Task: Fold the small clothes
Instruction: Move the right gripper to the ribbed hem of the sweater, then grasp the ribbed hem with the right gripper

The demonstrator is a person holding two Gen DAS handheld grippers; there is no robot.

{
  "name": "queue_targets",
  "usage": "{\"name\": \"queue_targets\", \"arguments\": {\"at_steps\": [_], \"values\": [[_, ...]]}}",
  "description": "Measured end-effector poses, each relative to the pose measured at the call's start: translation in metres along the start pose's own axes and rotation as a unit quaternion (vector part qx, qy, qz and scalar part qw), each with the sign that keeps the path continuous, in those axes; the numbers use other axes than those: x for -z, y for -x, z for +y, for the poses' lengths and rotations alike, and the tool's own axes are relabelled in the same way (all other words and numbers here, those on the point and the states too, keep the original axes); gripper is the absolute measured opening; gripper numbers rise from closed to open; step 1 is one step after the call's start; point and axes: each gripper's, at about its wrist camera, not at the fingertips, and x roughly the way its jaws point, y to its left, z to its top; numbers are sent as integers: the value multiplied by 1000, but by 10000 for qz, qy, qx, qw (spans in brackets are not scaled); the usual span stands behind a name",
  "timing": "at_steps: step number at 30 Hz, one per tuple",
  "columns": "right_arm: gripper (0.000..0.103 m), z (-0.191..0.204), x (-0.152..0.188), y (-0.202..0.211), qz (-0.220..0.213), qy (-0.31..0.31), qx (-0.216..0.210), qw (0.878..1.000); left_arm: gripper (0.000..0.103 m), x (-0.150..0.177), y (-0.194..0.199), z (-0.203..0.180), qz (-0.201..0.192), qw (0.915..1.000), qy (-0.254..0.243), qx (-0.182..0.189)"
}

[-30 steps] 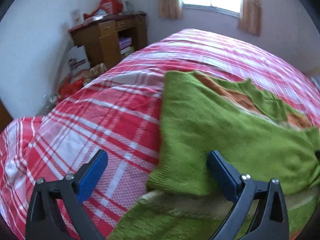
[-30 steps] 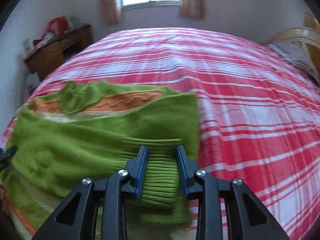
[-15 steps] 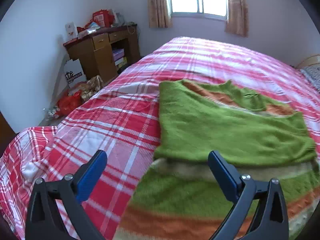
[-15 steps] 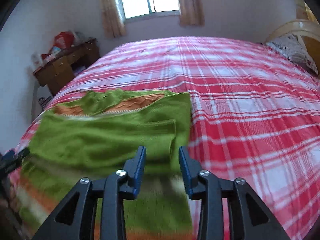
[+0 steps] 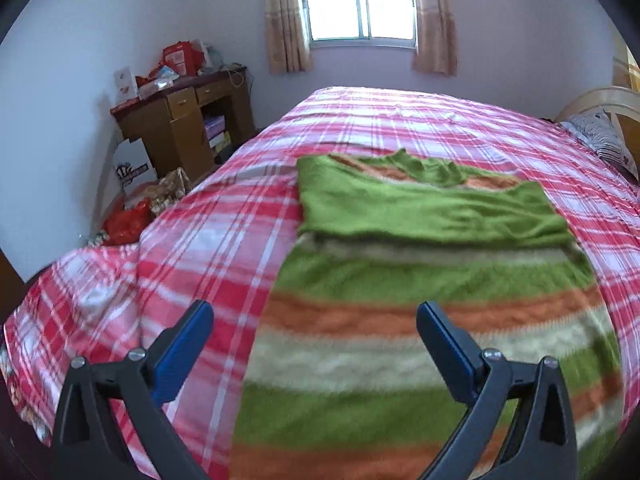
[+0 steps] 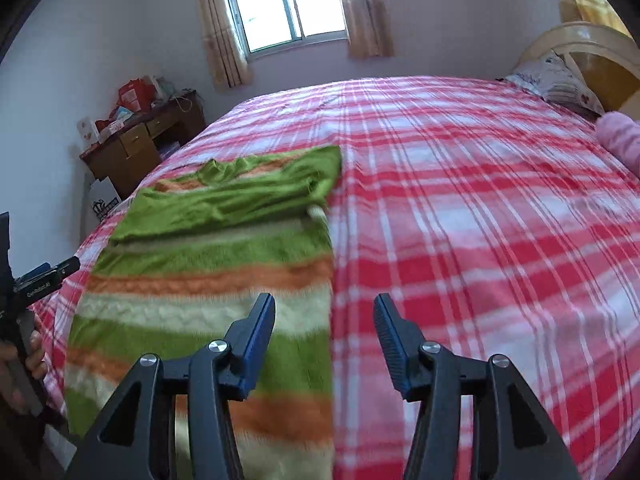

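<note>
A knit sweater (image 5: 420,320) with green, orange and cream stripes lies flat on the bed, its green sleeves folded across the chest (image 5: 424,208). It also shows in the right wrist view (image 6: 208,280). My left gripper (image 5: 314,344) is open and empty, held above the sweater's lower left edge. My right gripper (image 6: 324,336) is open and empty, above the sweater's lower right edge. The left gripper's body (image 6: 36,280) and the hand holding it show at the left edge of the right wrist view.
The bed has a red and white plaid cover (image 6: 480,208). A wooden desk (image 5: 184,128) with clutter stands by the left wall, bags on the floor beside it. A pillow (image 6: 552,80), headboard and a pink item (image 6: 622,136) are at the right.
The right gripper let go of the green sleeve and opened. Both grippers pulled back and up from the sweater toward its hem. The sleeves now lie folded across the chest.
</note>
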Motion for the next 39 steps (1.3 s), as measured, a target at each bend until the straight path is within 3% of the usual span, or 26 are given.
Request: {"name": "queue_targets", "arguments": {"at_steps": [6, 12, 20, 24, 30, 31, 33, 38, 39], "values": [[53, -15, 46, 24, 321, -163, -131, 9993, 103, 45, 15, 29, 211, 9998, 1, 3], [53, -13, 74, 21, 840, -248, -339, 9956, 103, 80, 31, 43, 173, 9996, -199, 135], [53, 17, 112, 20, 1407, 26, -835, 9865, 103, 109, 47, 59, 199, 9964, -77, 816], [53, 36, 123, 18, 1480, 521, -658, 9854, 89, 114, 45, 59, 330, 9937, 56, 1065], [52, 34, 125, 17, 1514, 535, -716, 9844, 86, 133, 43, 63, 701, 9902, 45, 1210], [51, 37, 125, 17, 1553, 629, -691, 9834, 84, 136, 42, 63, 789, 9886, 82, 1283], [20, 44, 125, 17, 1650, 895, -592, 9804, 78, 145, 42, 65, 1002, 9835, 189, 1492], [16, 33, 128, 11, 1730, 490, -958, 9790, 60, 163, 32, 66, 1281, 9810, 178, 1443], [16, 30, 128, 11, 1717, 408, -1018, 9790, 51, 165, 28, 67, 1373, 9788, 305, 1492]]}}
